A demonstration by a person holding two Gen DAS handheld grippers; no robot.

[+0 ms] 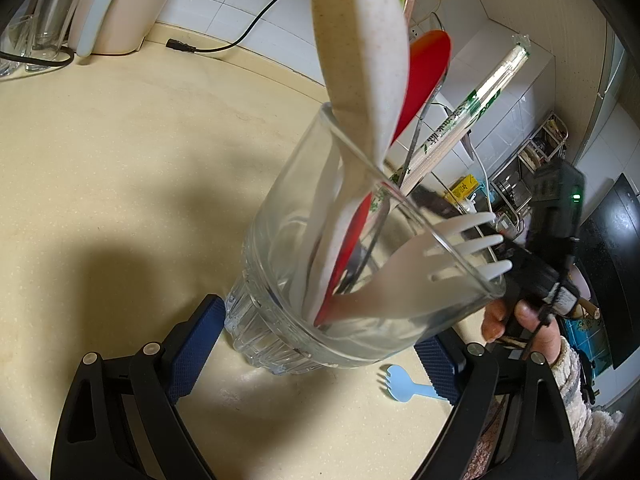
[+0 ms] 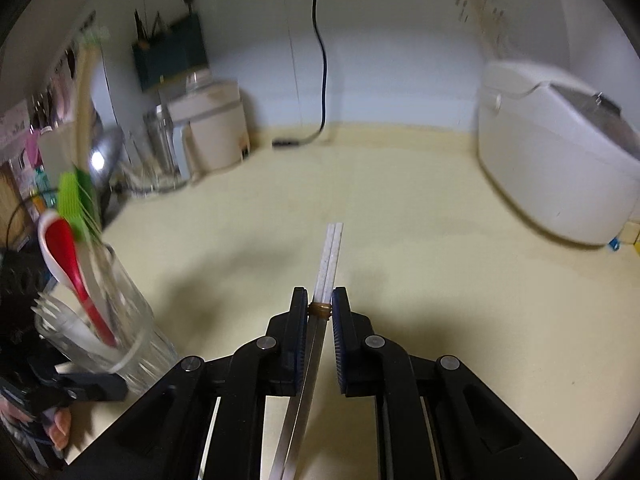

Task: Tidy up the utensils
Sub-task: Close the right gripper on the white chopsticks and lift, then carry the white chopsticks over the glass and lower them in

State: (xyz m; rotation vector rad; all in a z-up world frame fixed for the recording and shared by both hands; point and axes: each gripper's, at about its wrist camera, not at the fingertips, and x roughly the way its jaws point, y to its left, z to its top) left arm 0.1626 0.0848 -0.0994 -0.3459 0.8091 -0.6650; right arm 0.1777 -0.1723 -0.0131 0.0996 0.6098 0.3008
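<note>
My left gripper (image 1: 316,356) is shut on a clear glass jar (image 1: 280,264), its blue pads (image 1: 196,344) pressing on both sides of the ribbed base. The tilted jar holds a beige speckled spoon (image 1: 360,52), a red spoon (image 1: 424,76), paper-wrapped chopsticks (image 1: 472,108) and a white plastic fork (image 1: 452,252). A small light-blue fork (image 1: 404,384) lies on the counter behind the jar. My right gripper (image 2: 320,300) is shut on a banded pair of chopsticks (image 2: 330,256) with white tips pointing forward, above the counter. The same jar (image 2: 100,312) shows at the lower left in the right wrist view.
A white rice cooker (image 2: 560,160) stands at the right of the cream counter (image 2: 360,208). A cream appliance (image 2: 212,128) and clear glasses (image 1: 44,20) stand at the back, with a black cable (image 2: 320,60) hanging down the wall. A person's hand (image 1: 520,320) is beside the jar.
</note>
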